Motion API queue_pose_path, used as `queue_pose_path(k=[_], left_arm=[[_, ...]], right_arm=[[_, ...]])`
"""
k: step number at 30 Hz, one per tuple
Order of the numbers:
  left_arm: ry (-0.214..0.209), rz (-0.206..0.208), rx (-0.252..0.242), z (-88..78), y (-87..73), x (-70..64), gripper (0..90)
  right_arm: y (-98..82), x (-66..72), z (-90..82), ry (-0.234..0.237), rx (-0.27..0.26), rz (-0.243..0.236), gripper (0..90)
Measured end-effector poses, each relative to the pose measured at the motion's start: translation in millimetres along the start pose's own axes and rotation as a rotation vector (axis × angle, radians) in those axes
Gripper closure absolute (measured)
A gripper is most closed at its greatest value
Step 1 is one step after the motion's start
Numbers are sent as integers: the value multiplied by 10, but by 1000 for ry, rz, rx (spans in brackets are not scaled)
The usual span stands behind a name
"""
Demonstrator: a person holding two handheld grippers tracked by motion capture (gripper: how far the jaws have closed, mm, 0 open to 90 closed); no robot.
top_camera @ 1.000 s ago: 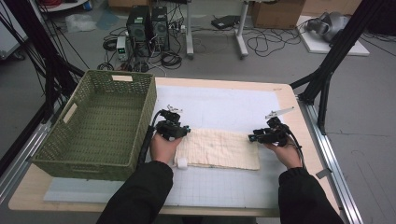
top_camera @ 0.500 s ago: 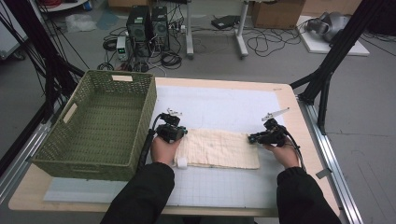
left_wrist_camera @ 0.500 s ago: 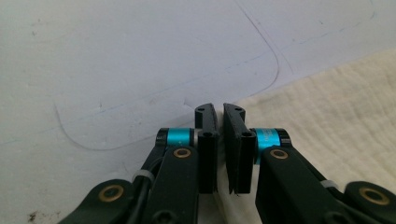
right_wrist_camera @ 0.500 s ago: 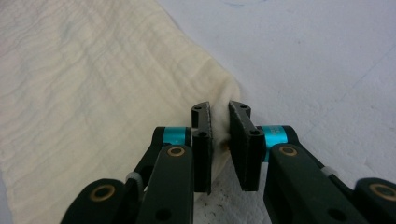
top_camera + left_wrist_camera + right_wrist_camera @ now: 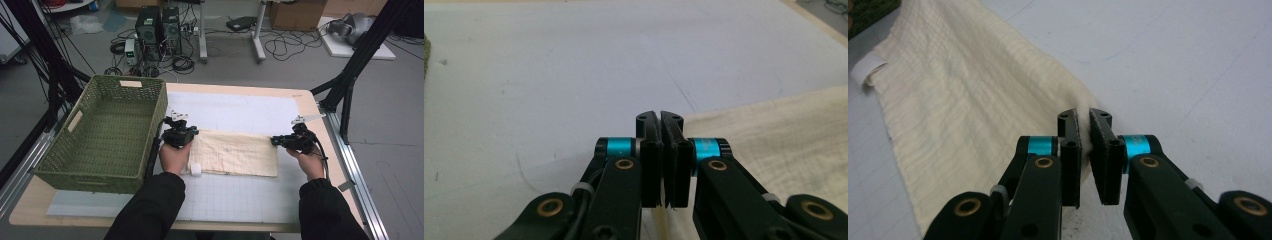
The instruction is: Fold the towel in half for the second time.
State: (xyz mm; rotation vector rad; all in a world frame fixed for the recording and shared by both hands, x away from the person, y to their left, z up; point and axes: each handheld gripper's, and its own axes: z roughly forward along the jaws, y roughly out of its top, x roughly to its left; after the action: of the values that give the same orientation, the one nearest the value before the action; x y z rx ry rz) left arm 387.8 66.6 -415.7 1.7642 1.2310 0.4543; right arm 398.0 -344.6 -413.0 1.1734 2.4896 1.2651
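High view: left gripper [image 5: 181, 134] at centre-left of the frame, on the cloth's [image 5: 235, 152] far left corner; right gripper [image 5: 289, 141] at centre-right, on the far right corner. Jaws of both wider a second ago, just closing, now nearly together. Cloth flat and folded on the white mat [image 5: 235, 110], mid-frame, just right of the green wicker basket [image 5: 107, 127]. Probably both corners pinched, ready for a lift or a fold. Pale tag on the basket's far rim, unreadable.

Left gripper view: left gripper [image 5: 661, 120] narrowed to a sliver, cloth edge [image 5: 784, 135] between the pads at lower centre.

Right gripper view: right gripper [image 5: 1083, 120] narrow, cloth corner [image 5: 963, 100] nipped between the tips. White label loop [image 5: 867, 69] at upper left, blank.
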Motion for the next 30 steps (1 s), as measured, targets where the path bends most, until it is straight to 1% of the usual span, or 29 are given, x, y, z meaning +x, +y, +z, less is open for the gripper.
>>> queue_pose_path(k=[2,4,7,8,9,11,14,15,17,18,19,20,22,23,24,26,29,30], left_arm=[[-12,24,-9,-34,-23,-27,867],[-20,42,-7,-79,-49,-46,867],[-38,43,-32,-160,-96,-83,867],[-44,48,-31,-181,-117,-97,867],[-55,44,-35,-201,-144,-111,867],[-54,54,-38,-246,-194,-135,866],[-65,66,-42,-314,-274,-171,866],[-73,71,-34,-336,-303,-177,866],[-71,96,-26,-377,-364,-198,866],[-72,92,-26,-394,-398,-207,865],[-79,94,-12,-408,-427,-210,863],[-82,98,-5,-420,-461,-218,859],[-86,79,4,-450,-542,-213,819],[-87,87,18,-456,-579,-208,815],[-88,90,34,-457,-611,-201,808],[-98,92,52,-470,-650,-191,785],[-100,106,61,-490,-657,-197,781],[-101,110,61,-493,-656,-198,798]], right_arm=[[-12,23,-14,2,4,-12,836],[-22,51,-43,8,6,-18,836],[-76,103,-98,8,-26,-38,836],[-105,113,-107,15,-23,-40,836],[-137,123,-117,19,-19,-35,836],[-198,148,-143,26,-26,-34,837],[-266,212,-186,37,-25,-44,837],[-283,238,-199,39,-18,-47,836],[-317,287,-229,45,-27,-62,834],[-335,309,-240,49,-32,-68,831],[-354,332,-249,54,-33,-72,830],[-376,357,-254,60,-30,-75,827],[-431,388,-250,67,-16,-80,815],[-462,393,-248,69,-9,-80,811],[-494,401,-244,73,-5,-73,798],[-545,393,-233,78,3,-67,769],[-580,389,-249,82,5,-61,705],[-584,386,-266,82,-1,-61,682]])
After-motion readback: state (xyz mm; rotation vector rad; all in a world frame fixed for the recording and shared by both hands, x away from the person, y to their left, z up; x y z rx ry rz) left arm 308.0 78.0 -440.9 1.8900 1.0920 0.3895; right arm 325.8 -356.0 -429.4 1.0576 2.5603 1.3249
